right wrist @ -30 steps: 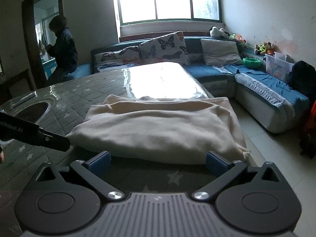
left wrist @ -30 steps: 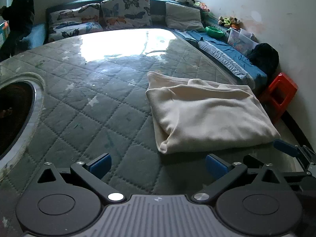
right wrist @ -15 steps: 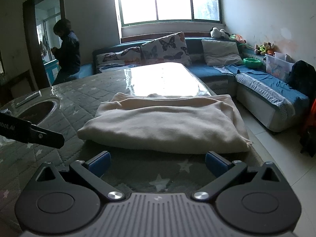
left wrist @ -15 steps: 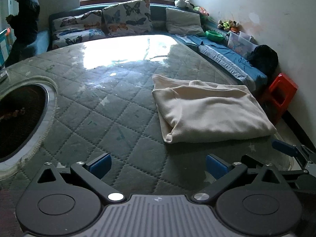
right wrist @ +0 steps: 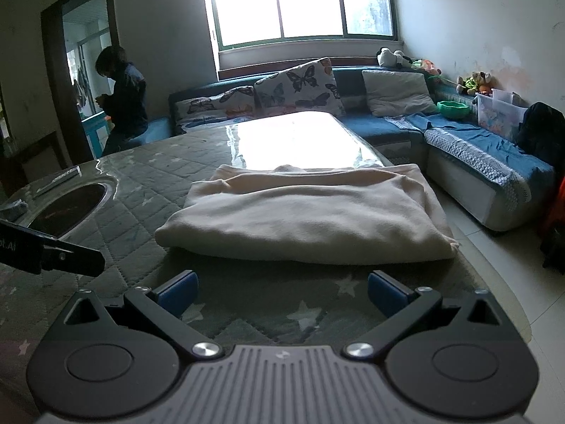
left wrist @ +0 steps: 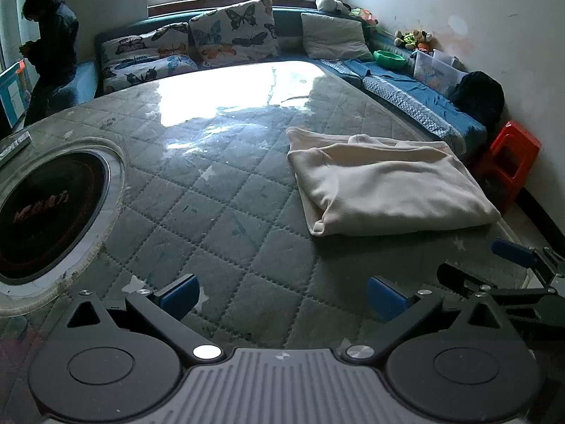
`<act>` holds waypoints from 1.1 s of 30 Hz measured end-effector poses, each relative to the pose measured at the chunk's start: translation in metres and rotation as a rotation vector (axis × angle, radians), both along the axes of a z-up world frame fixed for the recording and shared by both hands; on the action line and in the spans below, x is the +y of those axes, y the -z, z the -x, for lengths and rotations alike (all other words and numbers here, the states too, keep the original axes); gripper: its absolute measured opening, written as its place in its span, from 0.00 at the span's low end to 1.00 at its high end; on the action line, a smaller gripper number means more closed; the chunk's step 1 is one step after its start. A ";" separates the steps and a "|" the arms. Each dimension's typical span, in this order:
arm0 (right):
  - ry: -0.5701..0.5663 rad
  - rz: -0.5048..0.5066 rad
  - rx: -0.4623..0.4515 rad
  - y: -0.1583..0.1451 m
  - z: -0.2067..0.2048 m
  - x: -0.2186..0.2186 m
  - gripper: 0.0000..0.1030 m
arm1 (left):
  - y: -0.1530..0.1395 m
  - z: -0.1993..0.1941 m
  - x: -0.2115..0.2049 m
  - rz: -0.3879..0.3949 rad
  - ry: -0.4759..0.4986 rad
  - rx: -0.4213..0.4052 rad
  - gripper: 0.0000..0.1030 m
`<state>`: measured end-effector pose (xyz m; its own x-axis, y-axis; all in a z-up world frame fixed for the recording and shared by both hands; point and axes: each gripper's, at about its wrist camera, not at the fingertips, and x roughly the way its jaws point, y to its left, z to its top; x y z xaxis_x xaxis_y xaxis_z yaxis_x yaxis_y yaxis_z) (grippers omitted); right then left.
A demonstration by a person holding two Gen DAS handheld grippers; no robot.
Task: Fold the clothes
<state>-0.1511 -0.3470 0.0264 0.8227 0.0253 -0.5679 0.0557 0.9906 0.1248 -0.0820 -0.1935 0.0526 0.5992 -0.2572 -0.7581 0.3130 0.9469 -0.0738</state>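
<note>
Lying folded near the right-hand edge of the quilted grey table cover (left wrist: 219, 212), the cream garment (left wrist: 385, 183) sits as a thick, rounded bundle with an under-layer peeking out along its far side, and neither tool touches it. The left gripper (left wrist: 280, 295) hovers over bare quilting well to the garment's left, its blue pads spread wide and empty; the right gripper (right wrist: 280, 291) faces the garment's near fold head-on, just short of it, equally wide and empty. Trouble from here would mostly come from the bundle's bulk and its place on the table. The near fold looks plump and soft, so a pinch taken too shallow would likely catch only the top layer and peel the fold apart when lifted. The right corner (right wrist: 453, 245) rests close to the table edge, with tiled floor (right wrist: 494, 247) beyond; dragging or nudging the bundle that way could tip it off. The glossy film over the cover suggests the fabric may slide rather than stay put, so one gripper pulling alone could skew the stack instead of folding it. The uneven back edge, if ignored, would probably give a lopsided final fold. The sunken round burner (left wrist: 46, 212) at the far left seems too distant to matter.
</note>
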 end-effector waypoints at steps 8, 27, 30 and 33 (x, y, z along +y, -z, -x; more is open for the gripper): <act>0.014 -0.012 -0.007 0.000 0.006 -0.002 1.00 | -0.002 0.001 0.001 0.005 -0.002 0.009 1.00; 0.012 -0.022 -0.006 0.002 0.007 0.002 1.00 | 0.004 0.003 -0.005 -0.004 0.004 0.031 1.00; 0.010 -0.026 -0.005 0.003 0.006 0.001 1.00 | 0.005 0.002 -0.005 -0.005 0.001 0.034 1.00; 0.009 -0.030 -0.003 0.003 0.006 0.003 1.00 | 0.006 0.002 -0.005 -0.007 -0.002 0.037 1.00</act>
